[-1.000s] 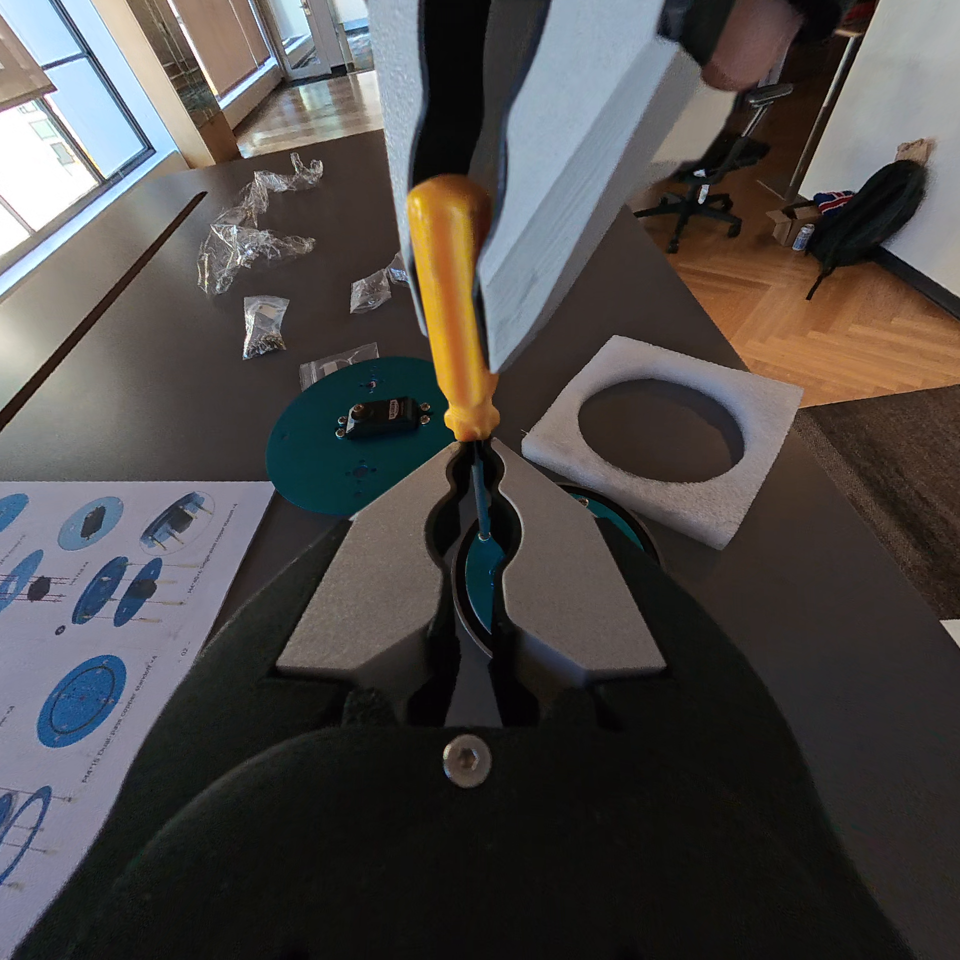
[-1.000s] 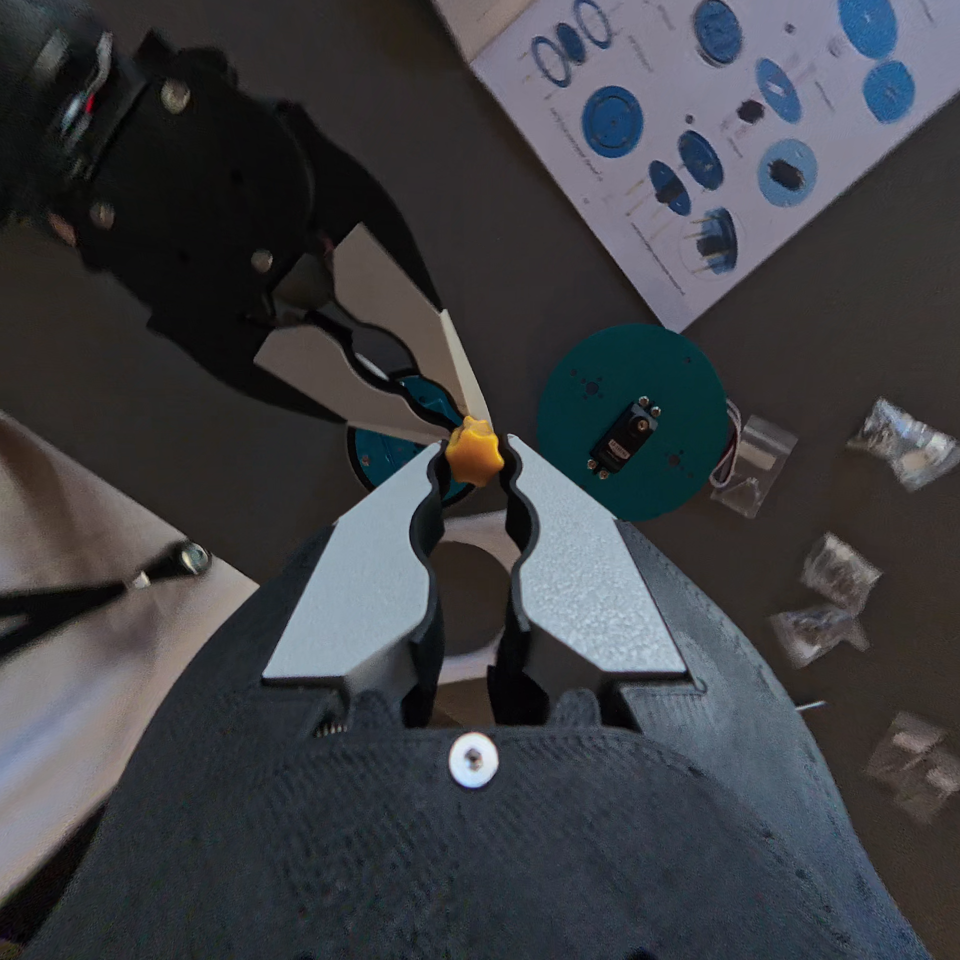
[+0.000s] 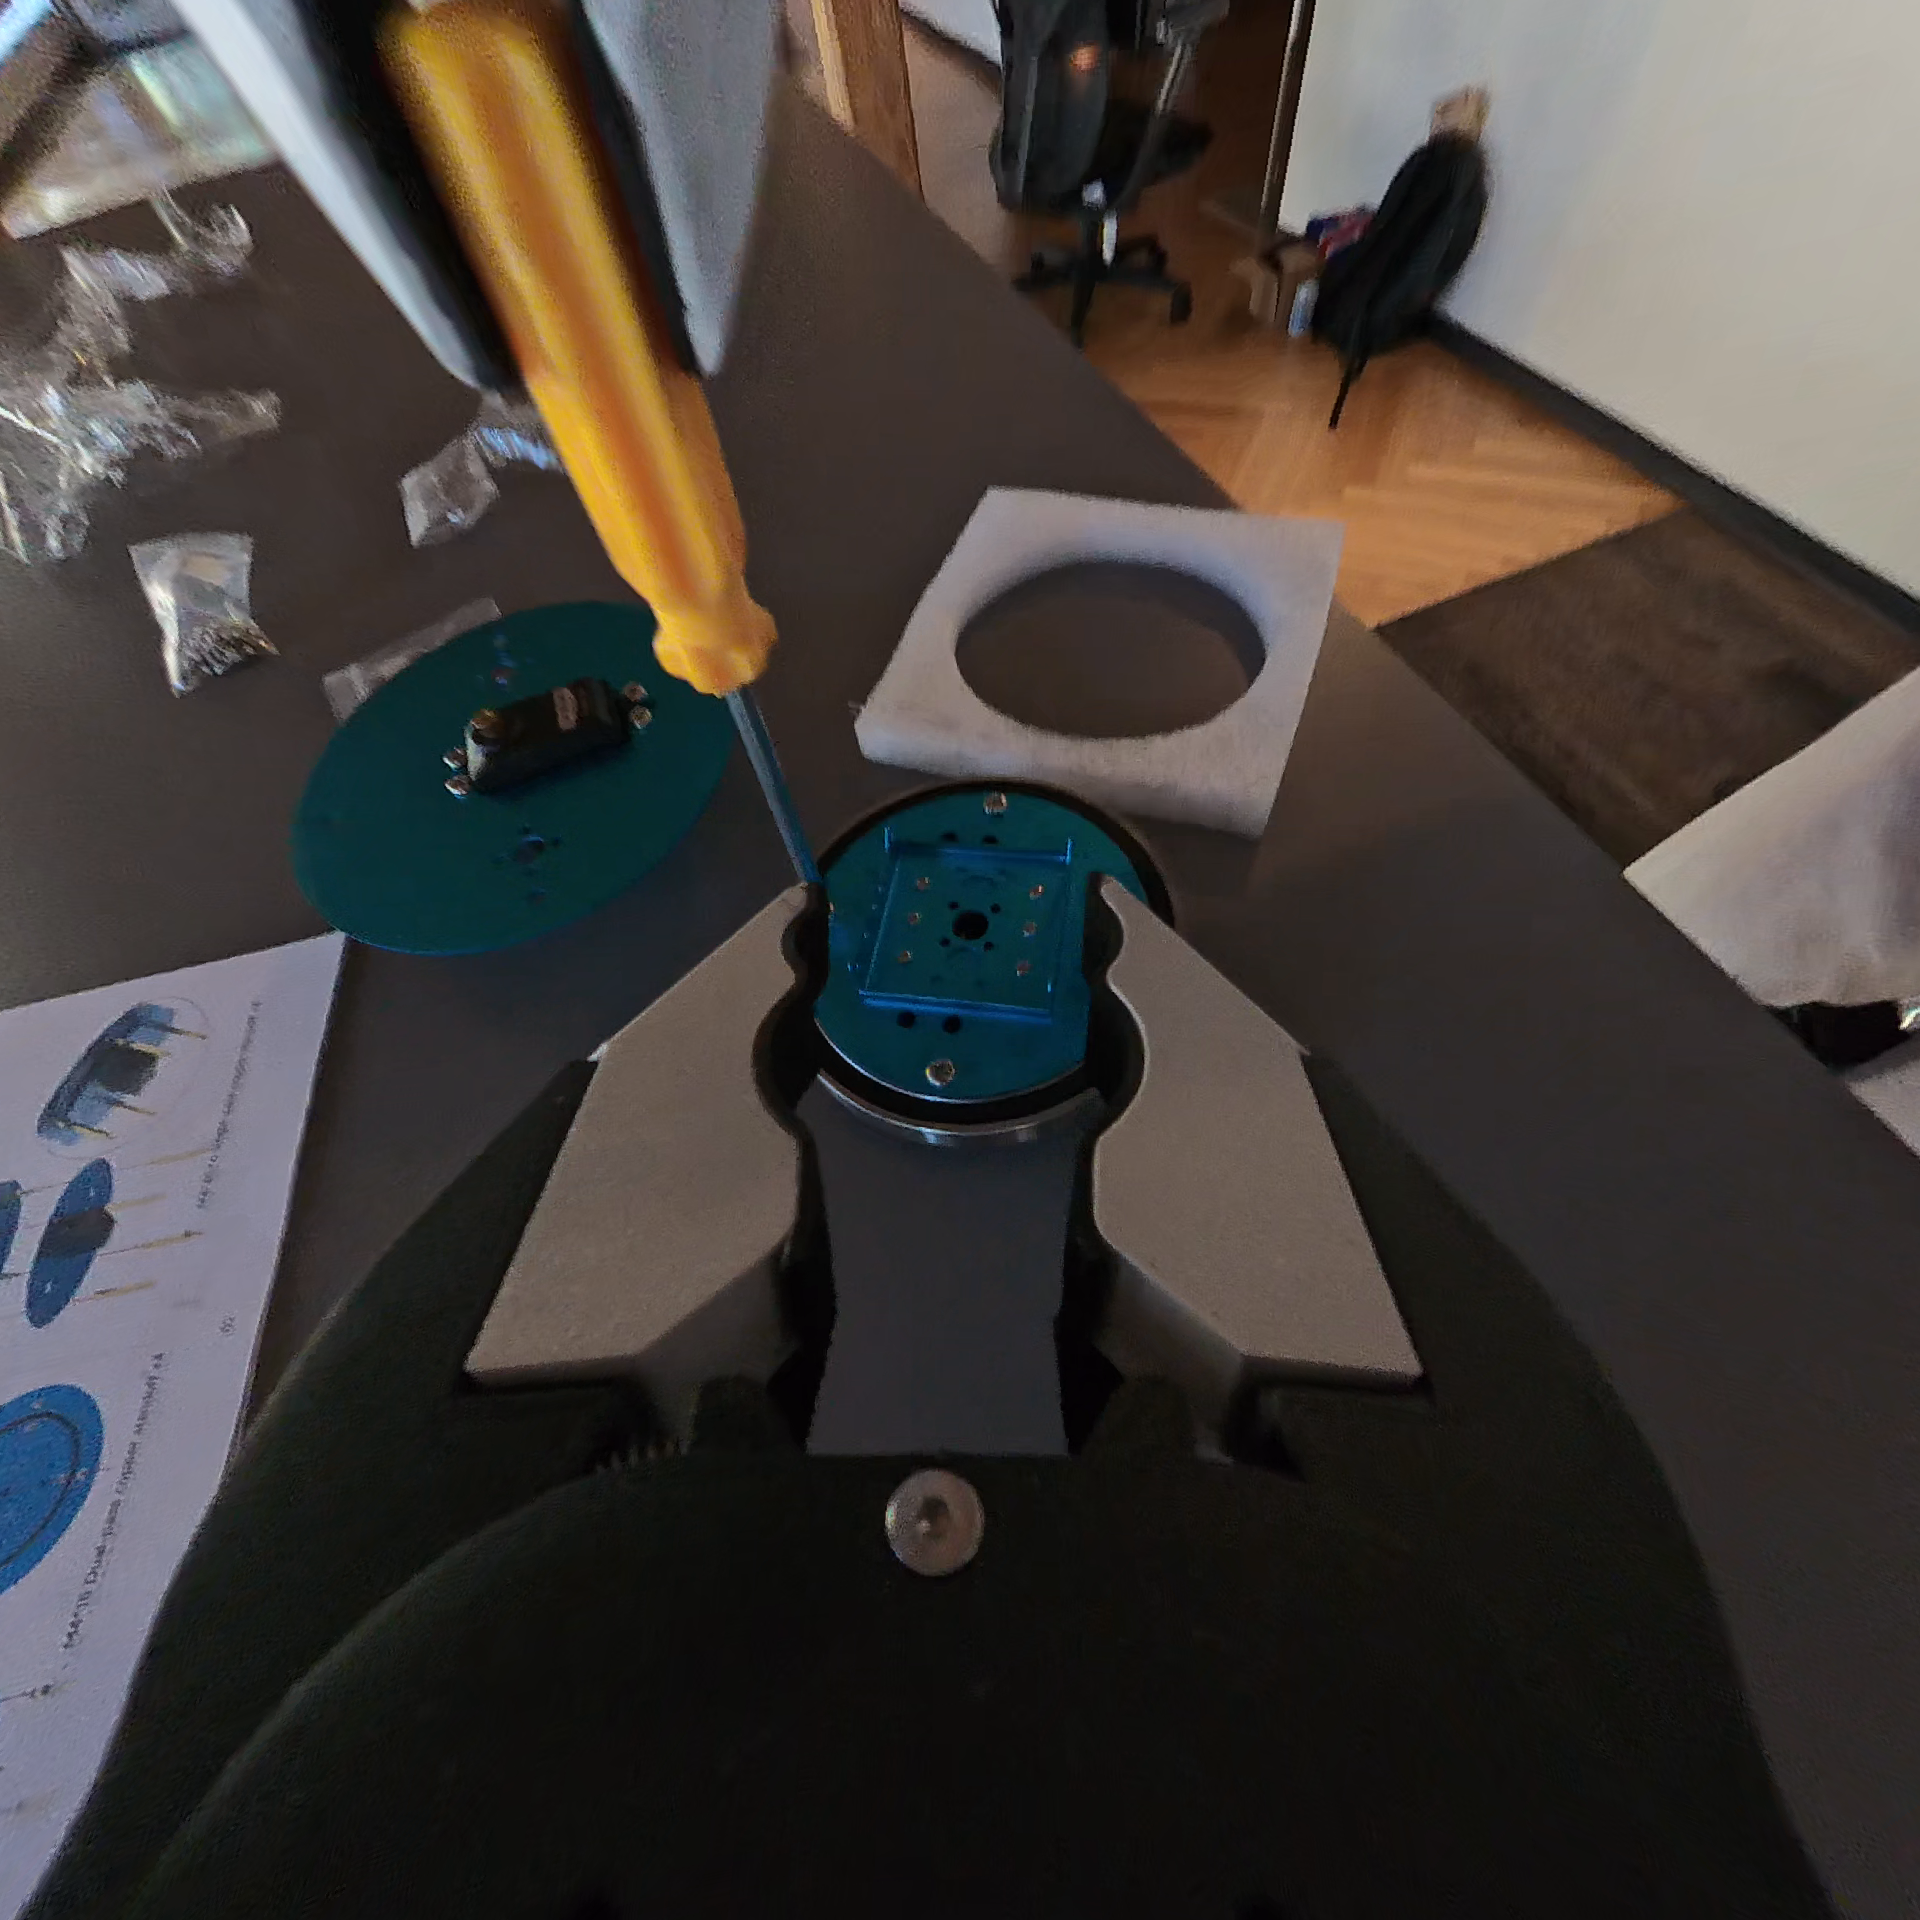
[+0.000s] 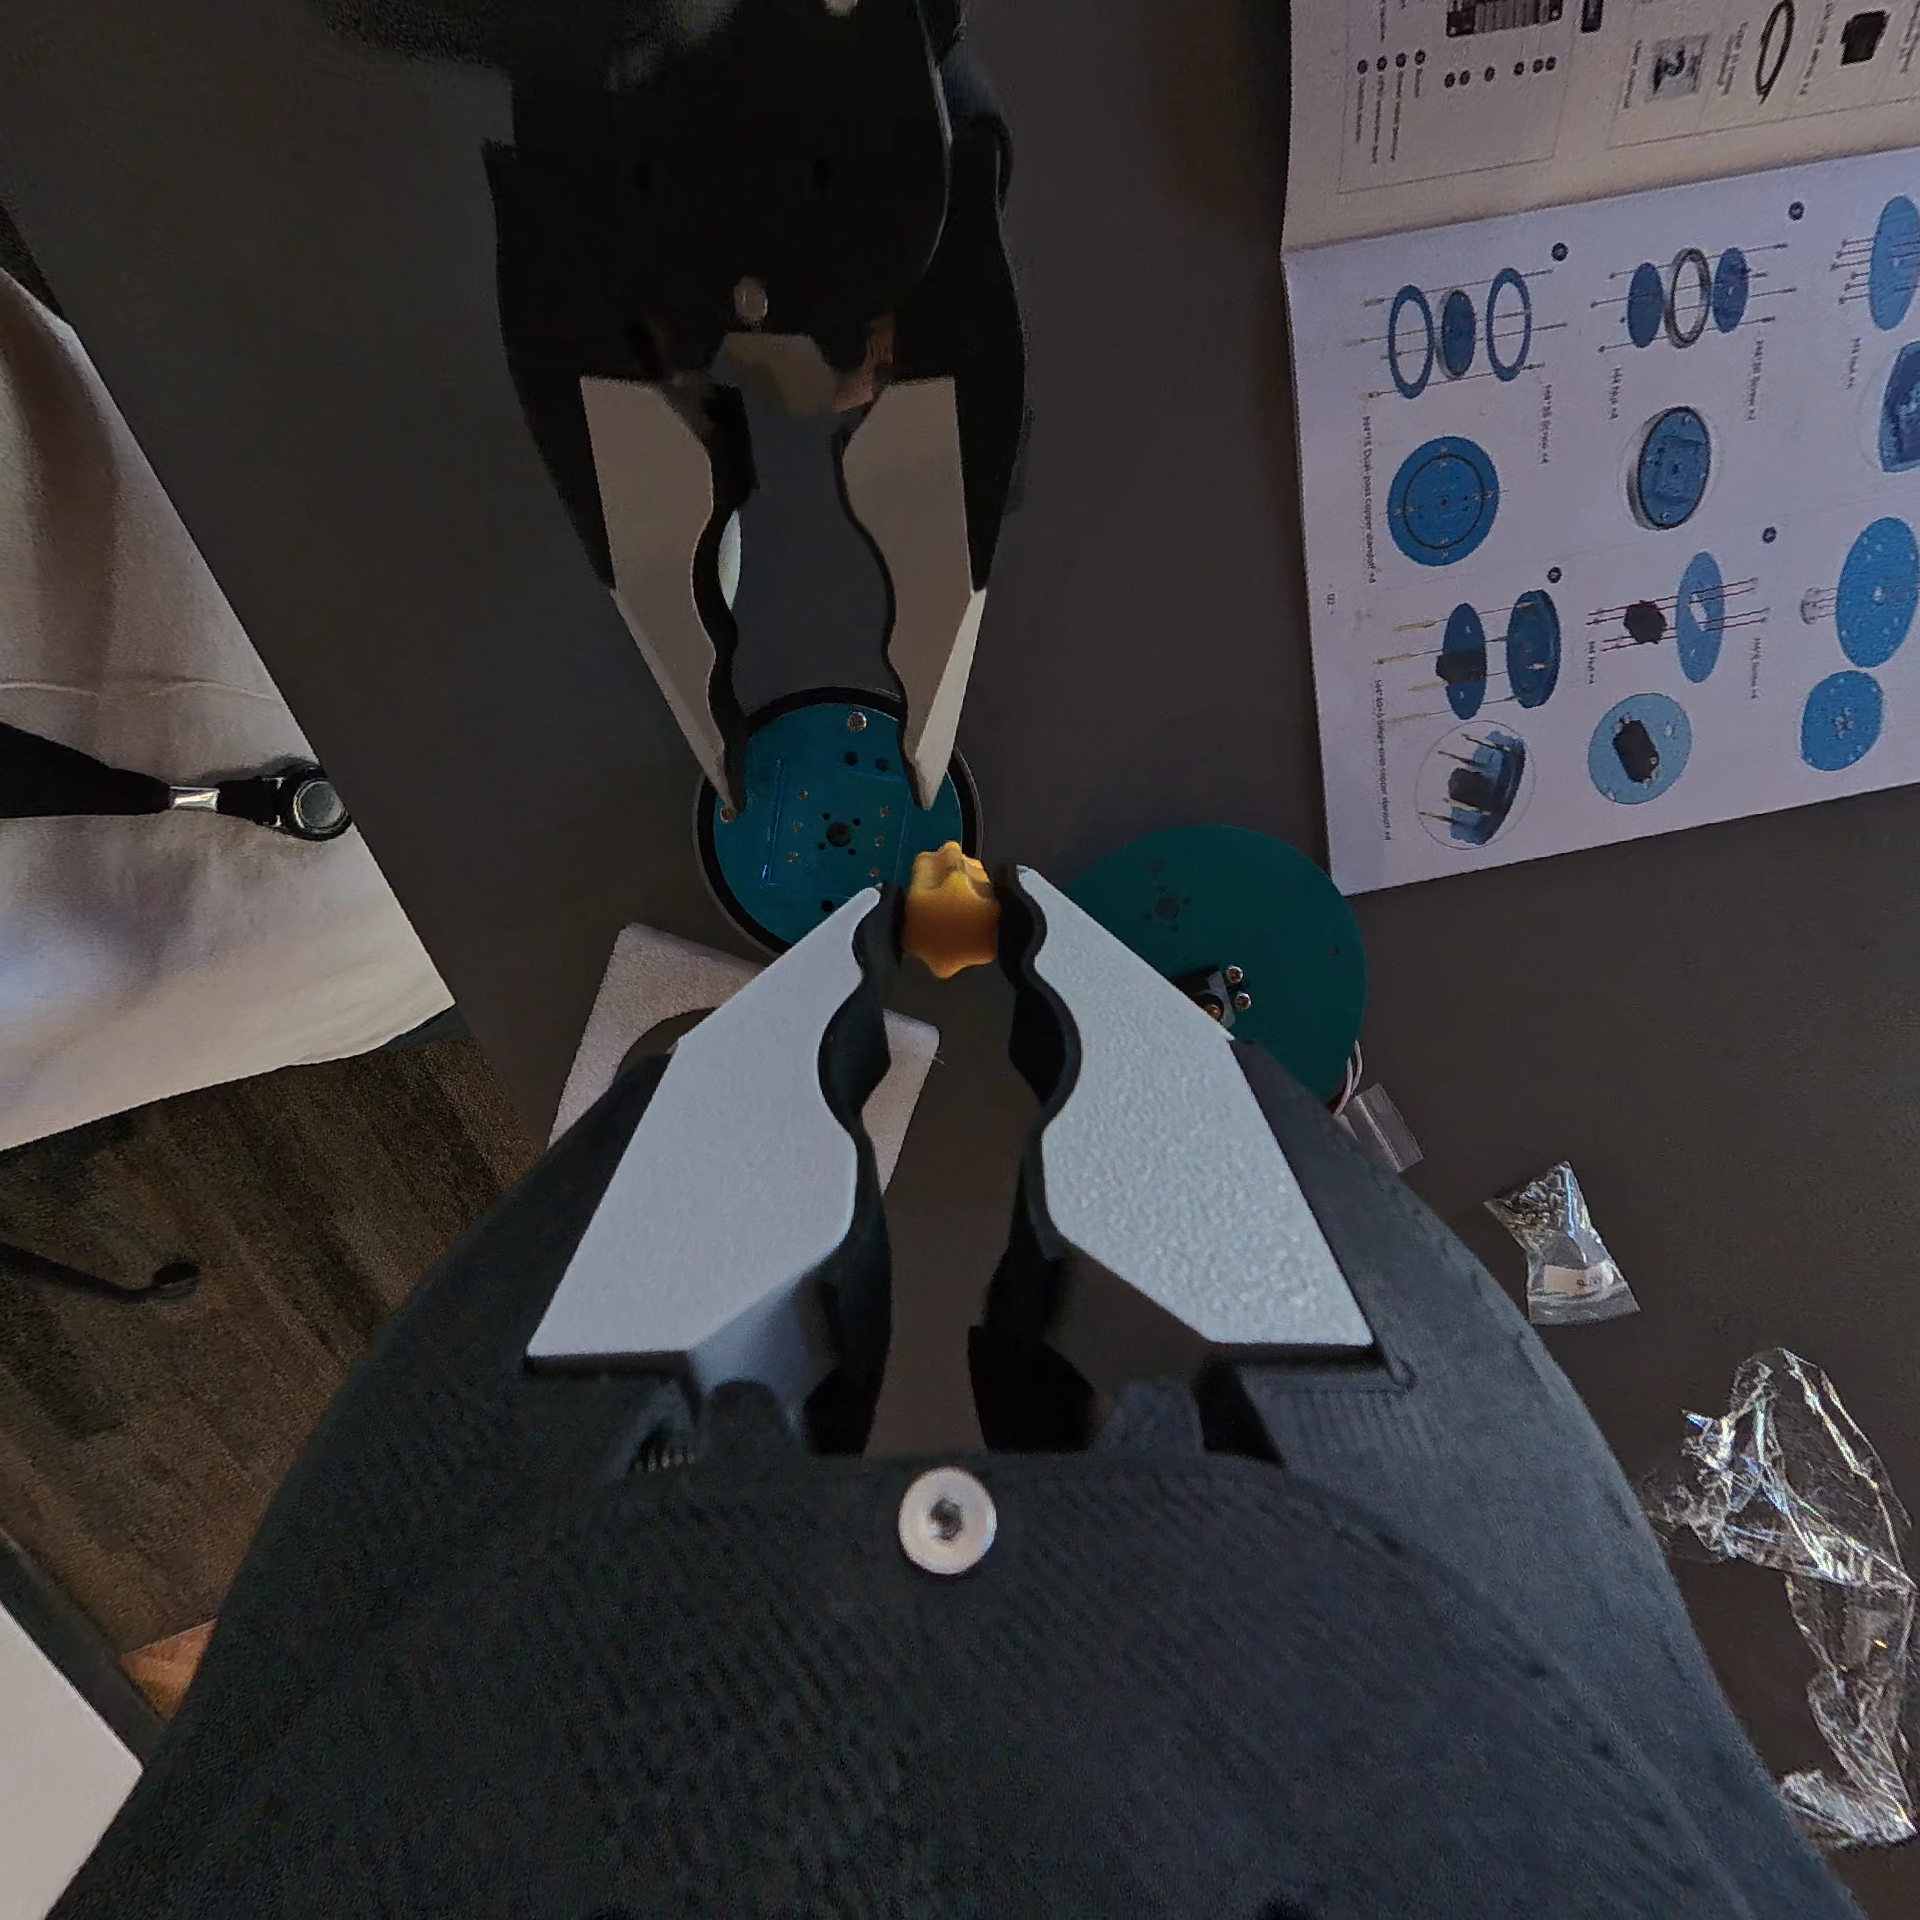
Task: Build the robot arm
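My left gripper point(image 3: 956, 904) is open, with its fingertips resting on a round teal disc assembly point(image 3: 966, 977) set in a metal ring on the dark table. My right gripper point(image 4: 948, 904) is shut on the yellow handle of a screwdriver point(image 4: 948, 920). In the left wrist view the screwdriver point(image 3: 613, 416) leans down from the upper left. Its thin blue shaft ends at the disc's left edge, beside my left fingertip. The right wrist view looks straight down on the disc point(image 4: 831, 821) and shows the left gripper point(image 4: 826, 795) from above.
A flat teal plate with a black servo point(image 3: 509, 790) lies left of the disc. White foam with a round hole point(image 3: 1101, 655) lies behind it. An illustrated instruction sheet point(image 4: 1610, 468), small plastic bags point(image 4: 1558, 1247) and crumpled film point(image 4: 1787, 1507) lie around. A person's white garment point(image 4: 156, 831) is at the table edge. One gripper's finger ends stand about 9 cm off the other's.
My left gripper has opened from nearly shut, so the teal disc now shows between its fingers. The screwdriver has tilted and its tip sits at the disc's left edge. The right gripper has turned.
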The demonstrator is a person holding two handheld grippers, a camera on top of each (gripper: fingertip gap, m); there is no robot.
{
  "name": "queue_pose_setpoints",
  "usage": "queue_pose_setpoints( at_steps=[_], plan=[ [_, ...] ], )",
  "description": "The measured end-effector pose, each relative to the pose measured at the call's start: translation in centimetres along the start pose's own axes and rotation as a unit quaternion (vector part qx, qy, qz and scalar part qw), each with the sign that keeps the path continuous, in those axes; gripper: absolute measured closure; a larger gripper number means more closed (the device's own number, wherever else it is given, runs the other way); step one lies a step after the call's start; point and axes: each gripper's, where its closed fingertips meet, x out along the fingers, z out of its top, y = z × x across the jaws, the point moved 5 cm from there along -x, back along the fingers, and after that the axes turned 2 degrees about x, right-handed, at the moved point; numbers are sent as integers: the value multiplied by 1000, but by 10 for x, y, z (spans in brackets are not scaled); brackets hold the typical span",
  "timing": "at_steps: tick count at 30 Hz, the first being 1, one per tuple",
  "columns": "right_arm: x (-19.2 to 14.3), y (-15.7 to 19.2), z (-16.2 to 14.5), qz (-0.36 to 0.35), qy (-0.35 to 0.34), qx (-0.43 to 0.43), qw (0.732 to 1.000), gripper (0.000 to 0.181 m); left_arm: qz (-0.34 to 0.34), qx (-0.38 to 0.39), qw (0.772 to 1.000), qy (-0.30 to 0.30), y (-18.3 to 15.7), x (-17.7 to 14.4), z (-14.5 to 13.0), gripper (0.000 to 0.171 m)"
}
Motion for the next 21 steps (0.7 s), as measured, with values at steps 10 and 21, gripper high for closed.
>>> queue_pose_setpoints(
  at_steps=[10, 21],
  plan=[
    [0, 0, -1, -5, -9, 25, 1000, 164, 3, -18, 998, 58, -1, 17, -15, 125],
    [-1, 9, -8, -67, -55, 161, 983, 164, 56, -49, 996, 58, -7, 23, -12, 125]
  ],
)
